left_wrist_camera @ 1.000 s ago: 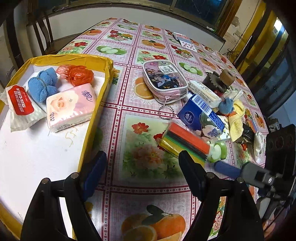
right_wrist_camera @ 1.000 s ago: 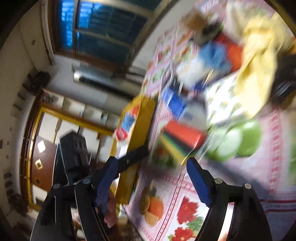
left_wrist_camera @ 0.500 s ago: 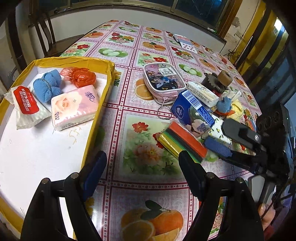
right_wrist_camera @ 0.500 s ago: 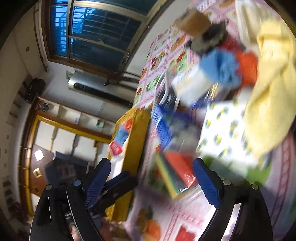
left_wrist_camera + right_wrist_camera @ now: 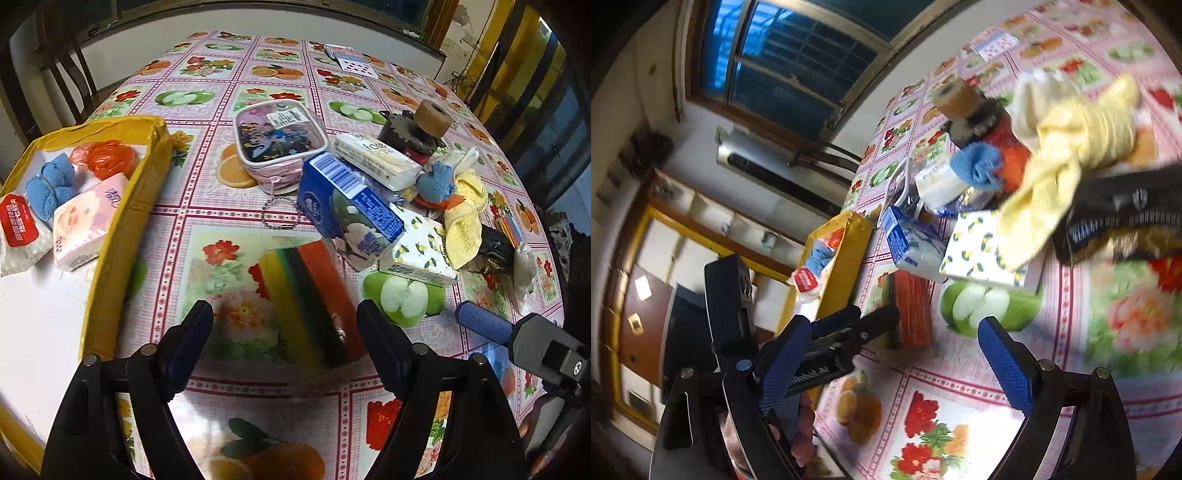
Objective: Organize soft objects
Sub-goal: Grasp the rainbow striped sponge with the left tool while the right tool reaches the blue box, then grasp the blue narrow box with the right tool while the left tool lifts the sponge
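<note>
left wrist, striped rectangular sponge pack (image 5: 314,299)

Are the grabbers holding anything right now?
No. The left gripper is open around the rainbow sponge pack without pinching it, and the right gripper is open and empty.

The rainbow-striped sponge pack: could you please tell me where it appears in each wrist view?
Left wrist: rainbow-striped sponge pack sits low centre, just ahead of the open left hand-held gripper.
Right wrist: it is seen edge-on, centre-left.
Shared landmark: the lemon-print tissue pack beside it.
</note>
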The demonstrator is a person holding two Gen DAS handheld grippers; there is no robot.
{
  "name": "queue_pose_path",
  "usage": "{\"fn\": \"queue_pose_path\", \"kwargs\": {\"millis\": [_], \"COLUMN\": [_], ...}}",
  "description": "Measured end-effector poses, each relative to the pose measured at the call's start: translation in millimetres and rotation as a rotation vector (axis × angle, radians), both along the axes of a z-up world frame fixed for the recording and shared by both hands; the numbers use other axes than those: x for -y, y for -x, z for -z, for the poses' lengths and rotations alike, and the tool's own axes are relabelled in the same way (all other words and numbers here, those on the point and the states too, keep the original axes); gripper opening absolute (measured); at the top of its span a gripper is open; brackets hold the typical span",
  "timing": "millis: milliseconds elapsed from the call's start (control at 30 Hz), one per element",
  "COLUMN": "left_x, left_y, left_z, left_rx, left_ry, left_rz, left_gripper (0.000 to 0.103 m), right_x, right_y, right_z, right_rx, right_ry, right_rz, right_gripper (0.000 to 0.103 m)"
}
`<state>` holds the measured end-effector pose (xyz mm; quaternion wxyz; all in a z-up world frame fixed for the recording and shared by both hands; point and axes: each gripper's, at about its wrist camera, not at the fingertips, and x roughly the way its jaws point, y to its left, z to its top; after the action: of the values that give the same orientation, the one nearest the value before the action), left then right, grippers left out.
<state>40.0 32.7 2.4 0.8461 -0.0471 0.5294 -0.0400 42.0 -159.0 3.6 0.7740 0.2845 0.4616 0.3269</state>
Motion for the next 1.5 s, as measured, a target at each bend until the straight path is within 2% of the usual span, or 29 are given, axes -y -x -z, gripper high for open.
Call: {"fn": "queue_pose_path", "kwargs": {"millis": [133,267,367,533,600,667,733,833,1033,1133,1167,1300,1500], "left_x": [13,17,20,18,14,10,3,-5,-18,-23,-24,-29,-32], "left_y": [-5,-11,-12,-11,-10,-9,-10,-8,-4,-4,-3,-1,6], "left_z": [4,14,20,20,19,17,16,16,15,15,14,14,7], "left_rx": [-0.002,-0.025,-0.026,-0.01,0.003,0.019,0.022,0.024,0.039,0.041,0.041,0.046,0.066], "left_ry": [-0.053,-0.076,-0.096,-0.096,-0.092,-0.11,-0.092,-0.089,-0.074,-0.057,-0.054,-0.044,-0.021], "left_rz": [-0.018,-0.034,-0.029,-0.025,-0.019,-0.025,-0.035,-0.037,-0.055,-0.062,-0.06,-0.059,-0.054], "left_gripper": [0.08,0.08,0.08,0.08,0.074,0.053,0.045,0.042,0.038,0.037,0.037,0.037,0.036], "right_x": [-3,-7,-11,-27,-35,-44,-54,-70,-98,-110,-112,-110,-90], "right_y": [-9,-10,-10,-26,-33,-37,-41,-47,-60,-67,-69,-71,-70], "right_z": [-25,-39,-41,-42,-42,-42,-41,-36,-22,-13,-9,1,-1], "right_rx": [0.048,0.071,0.077,0.084,0.079,0.09,0.102,0.112,0.113,0.114,0.106,0.09,0.059], "right_ry": [0.067,0.064,0.076,0.179,0.199,0.255,0.303,0.387,0.525,0.583,0.591,0.582,0.479], "right_rz": [-0.028,-0.044,-0.05,-0.069,-0.089,-0.085,-0.097,-0.128,-0.172,-0.192,-0.198,-0.204,-0.182], "right_gripper": [0.094,0.094,0.094,0.094,0.094,0.093,0.091,0.079,0.075,0.052,0.043,0.025,0.021]}}
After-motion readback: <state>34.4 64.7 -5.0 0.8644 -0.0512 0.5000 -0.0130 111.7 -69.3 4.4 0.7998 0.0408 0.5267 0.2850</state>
